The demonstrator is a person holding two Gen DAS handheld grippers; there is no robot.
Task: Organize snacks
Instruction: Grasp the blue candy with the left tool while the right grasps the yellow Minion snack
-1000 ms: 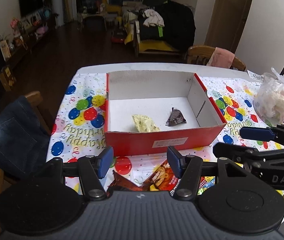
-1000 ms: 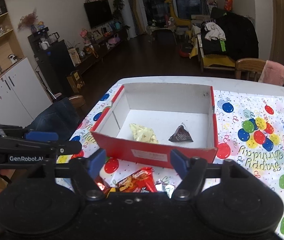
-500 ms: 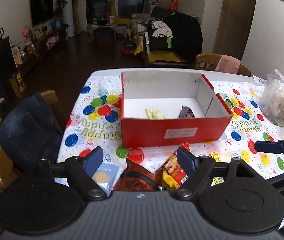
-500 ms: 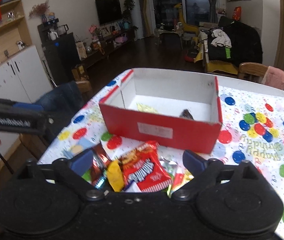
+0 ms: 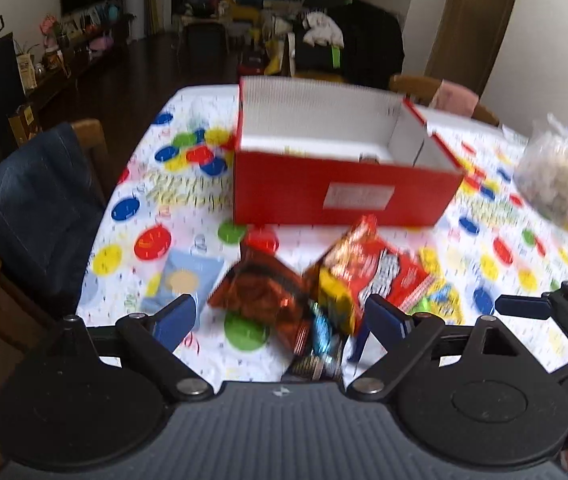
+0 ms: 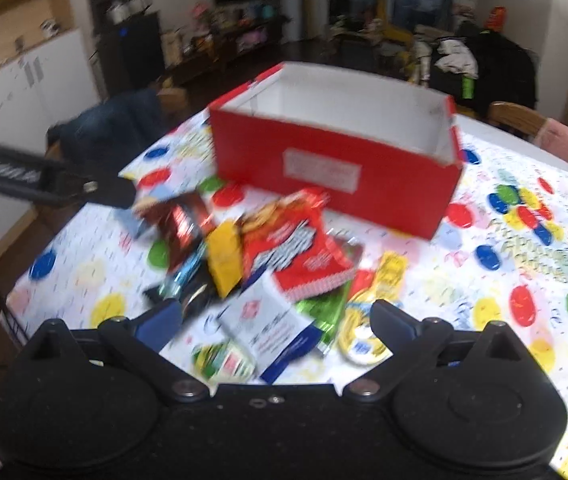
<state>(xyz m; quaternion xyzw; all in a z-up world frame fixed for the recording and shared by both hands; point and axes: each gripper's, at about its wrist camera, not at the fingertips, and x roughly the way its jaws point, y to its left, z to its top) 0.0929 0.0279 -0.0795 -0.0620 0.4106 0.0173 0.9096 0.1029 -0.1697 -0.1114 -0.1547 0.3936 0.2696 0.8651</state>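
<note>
Both the left claw (image 5: 279,318) and the right claw (image 6: 275,318) are hanging released above crinkly foil snack packets (image 6: 284,240) lying before the red cardboard box (image 5: 340,196)

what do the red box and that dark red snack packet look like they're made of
The red box looks like cardboard: a matte red outside, a plain white inside and thin, straight folded walls. The dark red snack packet looks like metallised plastic foil: it is crinkled and throws bright glints. Motion blur leaves both a little uncertain.
</note>
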